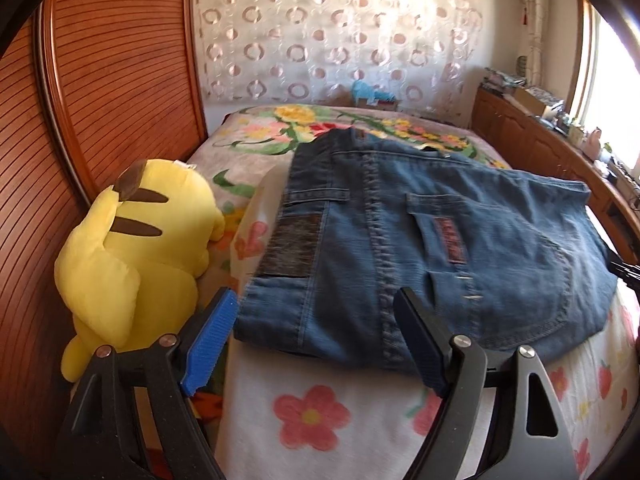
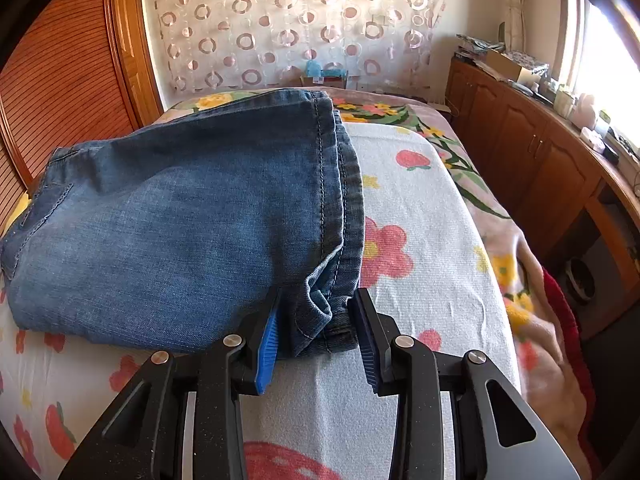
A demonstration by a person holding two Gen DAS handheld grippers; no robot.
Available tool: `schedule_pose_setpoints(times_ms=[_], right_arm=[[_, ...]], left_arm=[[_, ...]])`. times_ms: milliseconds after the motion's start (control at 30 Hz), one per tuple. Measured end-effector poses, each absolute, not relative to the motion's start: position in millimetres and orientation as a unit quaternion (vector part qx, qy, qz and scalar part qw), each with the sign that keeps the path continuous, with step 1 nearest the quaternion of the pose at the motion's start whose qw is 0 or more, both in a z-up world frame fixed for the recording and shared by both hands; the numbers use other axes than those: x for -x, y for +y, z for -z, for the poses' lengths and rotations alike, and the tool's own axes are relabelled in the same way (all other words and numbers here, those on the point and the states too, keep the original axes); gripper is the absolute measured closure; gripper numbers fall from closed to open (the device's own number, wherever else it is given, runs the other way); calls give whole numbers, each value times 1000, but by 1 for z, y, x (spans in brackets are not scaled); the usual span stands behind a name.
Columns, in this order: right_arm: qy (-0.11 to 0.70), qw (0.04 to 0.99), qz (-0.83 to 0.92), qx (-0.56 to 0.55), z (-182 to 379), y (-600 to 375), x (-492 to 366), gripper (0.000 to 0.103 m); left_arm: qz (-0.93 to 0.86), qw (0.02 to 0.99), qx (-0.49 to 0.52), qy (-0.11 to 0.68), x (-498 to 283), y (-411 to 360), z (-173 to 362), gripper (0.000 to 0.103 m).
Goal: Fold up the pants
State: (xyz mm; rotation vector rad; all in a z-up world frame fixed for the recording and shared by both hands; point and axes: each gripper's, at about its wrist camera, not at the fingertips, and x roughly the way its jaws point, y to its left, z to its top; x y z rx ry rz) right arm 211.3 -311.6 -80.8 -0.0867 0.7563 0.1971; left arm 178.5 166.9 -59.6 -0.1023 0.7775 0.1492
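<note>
A bed fills both views, covered by a white towel-like sheet with pink flowers and strawberries laid over a pinkish floral blanket. A reddish wooden slatted headboard runs along the left, a sheer curtain with ring patterns hangs at the far end, and low wooden cabinets line the right wall under a bright window. The blue denim pants lie folded in the middle of the sheet: the left wrist view shows the waistband and back pockets, the right wrist view the leg hems stacked at the right edge of the bundle. A yellow plush toy sits left of the pants, against the headboard. The left gripper is spread wide at the near left corner of the pants, with nothing held. The right gripper is partly open, its blue pads either side of the near hem corner without clamping it.
</note>
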Motion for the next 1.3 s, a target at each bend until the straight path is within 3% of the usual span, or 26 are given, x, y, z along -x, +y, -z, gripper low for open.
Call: schedule_pose_setpoints(times_ms=[400, 500, 633, 933, 967, 1033, 1167, 1300], right_arm=[[368, 924, -96, 44, 80, -313, -212, 67], [368, 924, -96, 44, 80, -313, -212, 67], [368, 924, -96, 45, 81, -313, -212, 67], [367, 924, -96, 46, 81, -314, -213, 67], [367, 924, -97, 46, 81, -314, -213, 71], [366, 923, -114, 46, 80, -312, -212, 84], [343, 928, -113, 89, 76, -303, -204, 86], [317, 939, -115, 65, 58, -316, -197, 87]], left_arm=[[-99, 898, 66, 423, -187, 187, 90, 22], [-87, 899, 65, 423, -189, 184, 89, 32], [-91, 909, 40, 405, -184, 173, 80, 58], [-77, 922, 40, 379, -177, 168, 69, 83], [-77, 923, 41, 375, -176, 168, 68, 86], [-78, 927, 43, 365, -173, 167, 63, 87], [-69, 939, 40, 336, -164, 163, 44, 88], [-54, 948, 46, 311, -151, 160, 20, 89]])
